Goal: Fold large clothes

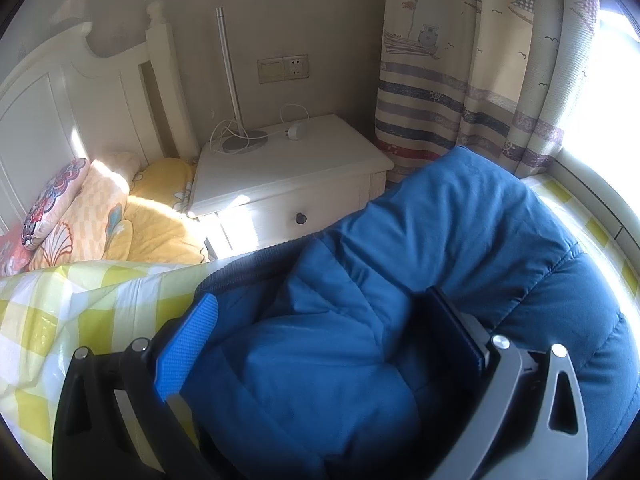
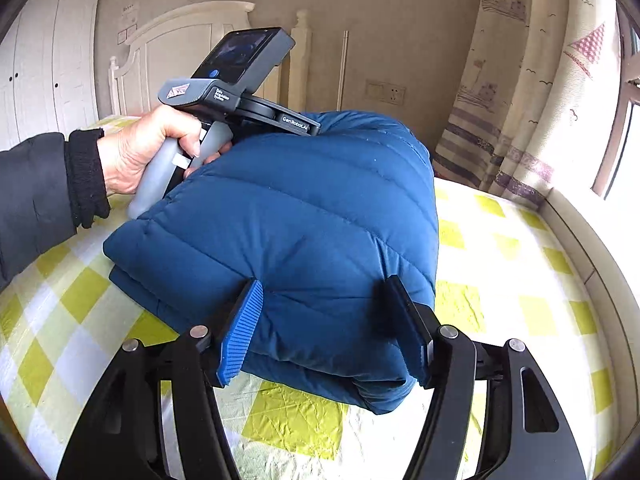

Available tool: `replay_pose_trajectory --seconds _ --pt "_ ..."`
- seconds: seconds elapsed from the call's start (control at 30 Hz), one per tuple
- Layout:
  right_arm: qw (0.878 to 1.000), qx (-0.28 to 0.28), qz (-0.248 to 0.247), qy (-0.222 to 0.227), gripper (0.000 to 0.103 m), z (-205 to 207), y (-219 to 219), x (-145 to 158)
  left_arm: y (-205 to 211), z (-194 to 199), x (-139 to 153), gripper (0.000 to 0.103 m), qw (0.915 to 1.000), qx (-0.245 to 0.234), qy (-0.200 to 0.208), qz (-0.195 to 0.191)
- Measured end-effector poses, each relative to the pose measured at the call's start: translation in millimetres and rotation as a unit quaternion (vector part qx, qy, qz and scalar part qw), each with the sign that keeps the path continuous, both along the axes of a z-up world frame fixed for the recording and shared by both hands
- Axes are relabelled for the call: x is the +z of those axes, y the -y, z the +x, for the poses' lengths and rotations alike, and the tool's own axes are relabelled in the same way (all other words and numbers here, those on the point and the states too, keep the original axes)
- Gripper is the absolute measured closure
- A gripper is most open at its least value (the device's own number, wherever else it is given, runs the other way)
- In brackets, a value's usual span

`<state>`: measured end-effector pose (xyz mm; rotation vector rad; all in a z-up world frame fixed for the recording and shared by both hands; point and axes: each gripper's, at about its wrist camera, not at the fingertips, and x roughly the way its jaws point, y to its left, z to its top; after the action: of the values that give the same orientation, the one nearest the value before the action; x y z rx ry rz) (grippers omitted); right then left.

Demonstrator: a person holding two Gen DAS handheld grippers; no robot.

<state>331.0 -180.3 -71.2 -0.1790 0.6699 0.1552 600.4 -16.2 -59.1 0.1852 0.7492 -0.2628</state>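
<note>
- In the right wrist view, a white wardrobe (image 2: 48, 52) stands at the far left, with a white headboard (image 2: 176, 44) beside it at the head of the bed.
- A hand (image 2: 140, 152) in a dark sleeve (image 2: 36, 196) comes in over the bed's left edge, gripping the grey handle of the left gripper (image 1: 316, 332).
- The left gripper's jaws stand wide; in its own view, the puffy blue jacket fills the gap between the fingers, and the blue pad (image 1: 188, 348) on the left stands clear of the fabric. Whether the dark right finger touches it I cannot tell.
- The blue quilted jacket (image 2: 304, 232) lies folded into a thick bundle on the yellow-and-white checked bedsheet (image 2: 500, 240), about mid-bed, its near end towards the right gripper.
- The right gripper (image 2: 328, 320) has its jaws about half apart, clamped on the jacket's near end: the ribbed blue pad (image 2: 240, 332) and the dark pad (image 2: 408, 328) both dent the fabric.
- In the left wrist view, patterned pillows (image 1: 80, 208) lie by the headboard, then a white nightstand (image 1: 288, 168) beyond the bed's far edge carries a thin lamp (image 1: 232, 80) and a white charger (image 1: 296, 130).
- A wall socket (image 1: 283, 68) sits above the nightstand.
- A curtain (image 1: 460, 80) with boat prints and stripes hangs at the far right, next to a bright window.
</note>
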Motion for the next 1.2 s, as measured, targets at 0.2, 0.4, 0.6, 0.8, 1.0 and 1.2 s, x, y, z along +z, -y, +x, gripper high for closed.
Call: replay_pose_trajectory --seconds 0.2,0.4,0.6,0.8,1.0,1.2 --pt "1.000 -0.005 -0.001 0.001 0.040 2.2 1.6 -11.5 2.7 -4.5 1.1 0.002 0.9996 0.018 0.011 0.020" --pt "1.000 -0.006 0.003 -0.009 0.040 3.1 0.6 -5.6 5.8 -22.1 10.3 0.002 0.9938 0.067 0.041 0.078" --pt "0.995 -0.018 0.101 0.013 0.038 -47.4 24.0 25.2 1.0 -109.5 53.0 0.002 0.9864 0.074 0.114 0.093" --pt "0.993 -0.027 0.115 0.024 0.013 -112.5 24.4 24.5 -9.8 -239.4 73.6 0.002 0.9818 0.072 0.159 0.074" --pt "0.992 -0.049 0.090 0.072 0.008 -165.2 28.6 43.9 -30.4 -377.7 82.2 0.002 0.9703 0.138 0.198 -0.021" --pt "0.990 -0.045 0.082 0.107 0.008 -195.2 28.7 56.7 -9.9 -447.3 60.7 0.002 0.9649 0.135 0.221 0.041"
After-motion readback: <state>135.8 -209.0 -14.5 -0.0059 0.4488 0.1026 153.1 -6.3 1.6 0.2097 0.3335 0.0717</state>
